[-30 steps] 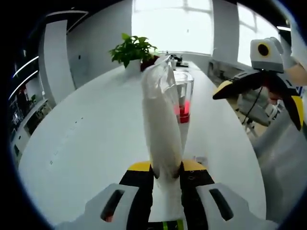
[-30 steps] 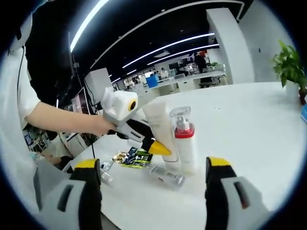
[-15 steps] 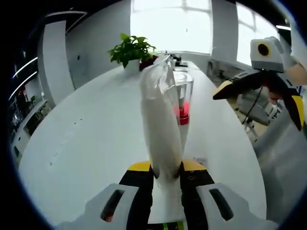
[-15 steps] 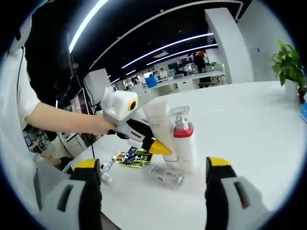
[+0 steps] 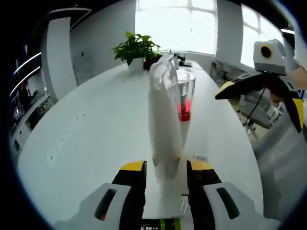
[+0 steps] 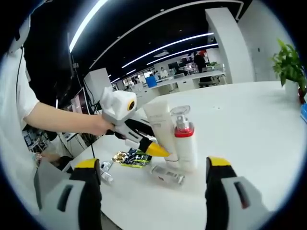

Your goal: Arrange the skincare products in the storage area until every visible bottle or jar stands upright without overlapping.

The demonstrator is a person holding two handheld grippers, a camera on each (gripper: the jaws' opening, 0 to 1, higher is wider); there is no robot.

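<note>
A white tube (image 5: 164,120) stands upright on the white table (image 5: 86,139), between the jaws of my left gripper (image 5: 165,168). The jaws stand slightly apart from the tube's sides, so the gripper is open. Right behind the tube stands a pump bottle (image 5: 185,98) with a clear cap and a red collar. In the right gripper view the tube (image 6: 160,127) and the pump bottle (image 6: 184,143) stand side by side, with the left gripper (image 6: 154,149) at the tube's base. A small bottle (image 6: 167,175) lies flat in front of them. My right gripper (image 6: 154,189) hovers open, holding nothing.
Dark sachets (image 6: 132,157) lie near the table's edge beside the lying bottle. A potted plant (image 5: 139,48) stands at the far end of the table. A person's arm (image 6: 62,120) holds the left gripper. The right gripper (image 5: 261,98) hangs off the table's right side.
My left gripper's jaws have opened and let go of the white tube, which stays upright. The right gripper has not moved.
</note>
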